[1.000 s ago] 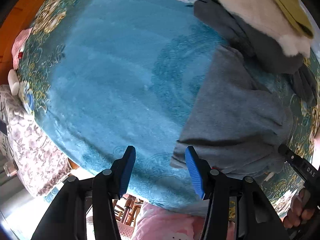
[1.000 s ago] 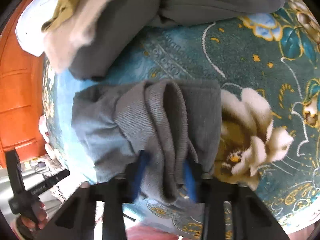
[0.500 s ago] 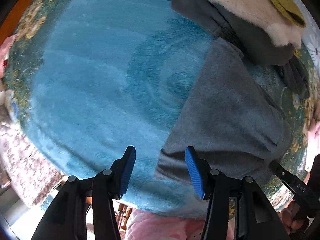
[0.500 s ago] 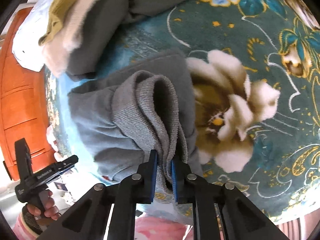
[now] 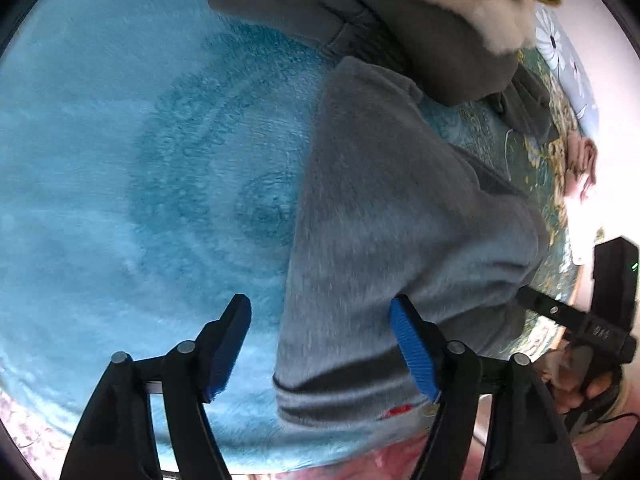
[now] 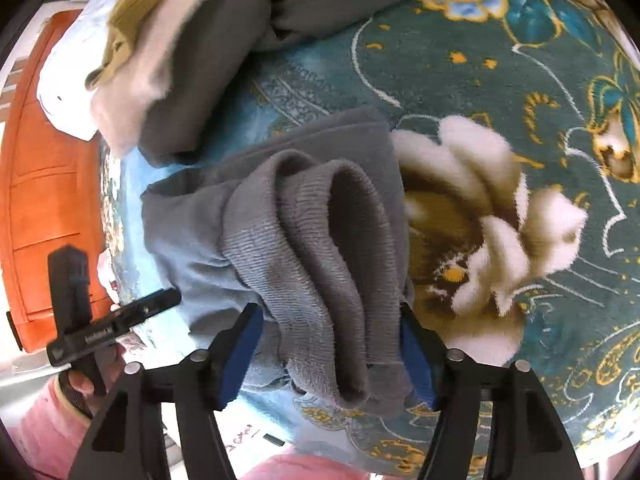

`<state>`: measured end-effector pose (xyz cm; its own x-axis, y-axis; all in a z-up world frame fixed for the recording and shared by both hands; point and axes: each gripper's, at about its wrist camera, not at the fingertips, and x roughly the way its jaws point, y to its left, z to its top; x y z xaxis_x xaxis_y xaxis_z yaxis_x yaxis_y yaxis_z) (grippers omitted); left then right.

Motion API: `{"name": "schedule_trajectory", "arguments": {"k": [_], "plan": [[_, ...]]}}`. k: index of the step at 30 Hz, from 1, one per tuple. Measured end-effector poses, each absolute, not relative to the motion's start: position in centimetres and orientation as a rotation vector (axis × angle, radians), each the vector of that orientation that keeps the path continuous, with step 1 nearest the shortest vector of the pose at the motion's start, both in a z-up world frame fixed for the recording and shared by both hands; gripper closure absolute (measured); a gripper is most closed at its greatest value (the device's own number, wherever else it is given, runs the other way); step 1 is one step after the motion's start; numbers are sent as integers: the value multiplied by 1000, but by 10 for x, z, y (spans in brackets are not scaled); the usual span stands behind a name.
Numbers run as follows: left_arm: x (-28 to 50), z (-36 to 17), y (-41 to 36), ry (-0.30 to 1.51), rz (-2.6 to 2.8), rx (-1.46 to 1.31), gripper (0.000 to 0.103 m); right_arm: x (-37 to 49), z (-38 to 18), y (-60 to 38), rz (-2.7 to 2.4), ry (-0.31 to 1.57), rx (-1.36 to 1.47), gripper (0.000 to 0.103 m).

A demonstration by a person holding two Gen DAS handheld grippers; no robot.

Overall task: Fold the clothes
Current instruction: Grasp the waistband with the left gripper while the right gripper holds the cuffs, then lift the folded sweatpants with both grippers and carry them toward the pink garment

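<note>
The grey garment (image 5: 400, 216) lies on the blue blanket (image 5: 120, 184), its long side running away from the left gripper (image 5: 320, 350). Its near hem sits between those wide, opening fingers, towards the right one. The right gripper (image 6: 330, 356) is opening around the ribbed cuff (image 6: 320, 264).

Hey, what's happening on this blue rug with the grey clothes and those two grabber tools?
A person is folding a grey sweatshirt on a blue floral rug, with a handheld gripper in each hand. The right gripper straddles the ribbed cuff of the sleeve; its jaws are opening, letting the cuff go. The left gripper is over the garment's striped hem, jaws opening, pressing nothing. A pile of other clothes waits behind.
</note>
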<state>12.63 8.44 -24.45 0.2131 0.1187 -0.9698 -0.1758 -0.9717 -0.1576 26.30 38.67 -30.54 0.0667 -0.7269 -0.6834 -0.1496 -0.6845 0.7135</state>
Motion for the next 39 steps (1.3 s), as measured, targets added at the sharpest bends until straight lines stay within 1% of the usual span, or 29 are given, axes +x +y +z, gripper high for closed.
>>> {"name": "schedule_trajectory", "arguments": {"k": [2,4,6,9,12,16,23,24,25,26,27,28,29,30,31,32,33,36,39], "plan": [[124,-251,85,26,1803,-2245,25,263,-312,390,-1660,-912,1883,28],[124,-259,85,22,1766,-2240,24,262,-317,394,-1662,-959,1868,22],[123,-266,83,14,1743,-2240,20,260,-321,395,-1679,-940,1864,20],[121,-266,81,-6,1727,-2225,19,258,-320,395,-1736,-839,1854,20],[119,-262,76,6,1728,-2201,19,261,-318,404,-1774,-874,1842,20],[118,-262,81,14,1728,-2165,19,267,-335,408,-1730,-913,1865,19],[114,-260,70,-30,1739,-2194,20,265,-337,397,-1729,-891,1883,20],[114,-260,68,-44,1736,-2203,26,264,-338,399,-1727,-902,1904,21],[115,-259,66,-58,1734,-2211,31,264,-339,401,-1721,-920,1928,25],[115,-257,64,-71,1736,-2213,39,264,-339,403,-1719,-938,1950,28],[116,-255,64,-79,1741,-2214,49,263,-337,405,-1726,-940,1967,36],[117,-251,64,-71,1753,-2211,54,264,-335,407,-1734,-932,1976,45],[118,-247,65,-62,1766,-2208,63,264,-332,408,-1740,-923,1979,51],[119,-243,65,-53,1778,-2204,70,264,-328,409,-1745,-915,1981,60],[120,-239,66,-44,1790,-2200,73,265,-325,411,-1751,-914,1979,63],[121,-234,68,-34,1799,-2195,77,266,-321,414,-1756,-919,1975,69],[123,-228,69,-23,1808,-2189,80,268,-317,417,-1759,-934,1969,71],[127,-212,73,0,1831,-2176,81,275,-296,419,-1764,-969,1949,74],[133,-189,78,-5,1852,-2159,81,285,-274,434,-1795,-942,1921,74]]}}
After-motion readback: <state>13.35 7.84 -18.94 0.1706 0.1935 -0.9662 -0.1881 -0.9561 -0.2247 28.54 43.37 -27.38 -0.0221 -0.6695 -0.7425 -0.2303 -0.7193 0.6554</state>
